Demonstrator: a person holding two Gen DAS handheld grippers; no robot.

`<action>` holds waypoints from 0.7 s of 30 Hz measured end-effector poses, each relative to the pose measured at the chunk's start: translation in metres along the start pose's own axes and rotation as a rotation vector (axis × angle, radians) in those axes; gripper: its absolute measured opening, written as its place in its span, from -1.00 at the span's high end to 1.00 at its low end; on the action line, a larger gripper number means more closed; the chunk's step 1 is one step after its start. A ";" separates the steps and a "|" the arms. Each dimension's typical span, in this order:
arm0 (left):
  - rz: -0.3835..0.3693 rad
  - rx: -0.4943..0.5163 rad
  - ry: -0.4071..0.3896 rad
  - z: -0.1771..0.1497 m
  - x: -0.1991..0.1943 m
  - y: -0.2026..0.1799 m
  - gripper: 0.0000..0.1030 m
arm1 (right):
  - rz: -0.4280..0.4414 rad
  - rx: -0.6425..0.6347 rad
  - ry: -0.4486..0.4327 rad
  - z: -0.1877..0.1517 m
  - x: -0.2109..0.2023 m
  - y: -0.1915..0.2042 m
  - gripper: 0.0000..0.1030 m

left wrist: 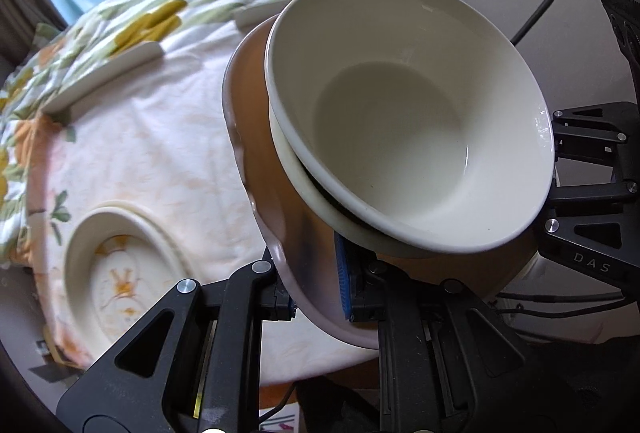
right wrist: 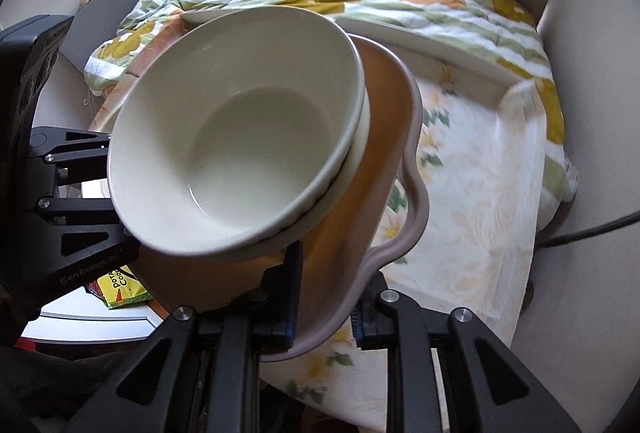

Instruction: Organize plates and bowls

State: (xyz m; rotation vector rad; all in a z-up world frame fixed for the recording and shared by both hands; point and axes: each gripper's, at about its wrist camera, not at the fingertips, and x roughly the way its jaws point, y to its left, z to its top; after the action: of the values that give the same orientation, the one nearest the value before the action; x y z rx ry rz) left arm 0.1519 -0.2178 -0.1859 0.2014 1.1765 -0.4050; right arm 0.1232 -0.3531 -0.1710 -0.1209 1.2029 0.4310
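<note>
Filling the centre of both views, the wavy-rimmed orange plate (left wrist: pixel 256 137) carrying two nested cream bowls (left wrist: pixel 404 137) is pinched at opposite rims by the left gripper (left wrist: pixel 320 297) and right gripper (right wrist: pixel 324 317), both closed on it; glazed, heavy, slippery, breakable, so keep it level.

The white bowl (left wrist: pixel 404 125) is glossy glazed ceramic; under it the tan plate (left wrist: pixel 280 217) looks smooth, its wavy rim glossy. At nine o'clock, soft floral cloth (left wrist: pixel 152 137). Matt black plastic jaws with metal rivets.
</note>
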 end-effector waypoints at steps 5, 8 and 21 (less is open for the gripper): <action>0.014 0.002 -0.029 -0.015 -0.037 0.048 0.75 | -0.020 -0.015 -0.036 0.024 -0.008 0.056 0.63; 0.018 0.009 -0.030 -0.029 -0.050 0.081 0.75 | -0.017 -0.005 -0.038 0.035 -0.005 0.089 0.63; 0.006 0.003 0.062 -0.091 -0.031 0.195 0.76 | 0.010 0.051 0.004 0.055 0.057 0.192 0.63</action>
State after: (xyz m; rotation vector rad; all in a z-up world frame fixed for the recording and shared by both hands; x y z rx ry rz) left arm 0.1436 -0.0010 -0.2025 0.2207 1.2357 -0.3977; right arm 0.1138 -0.1459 -0.1774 -0.0719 1.2177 0.4082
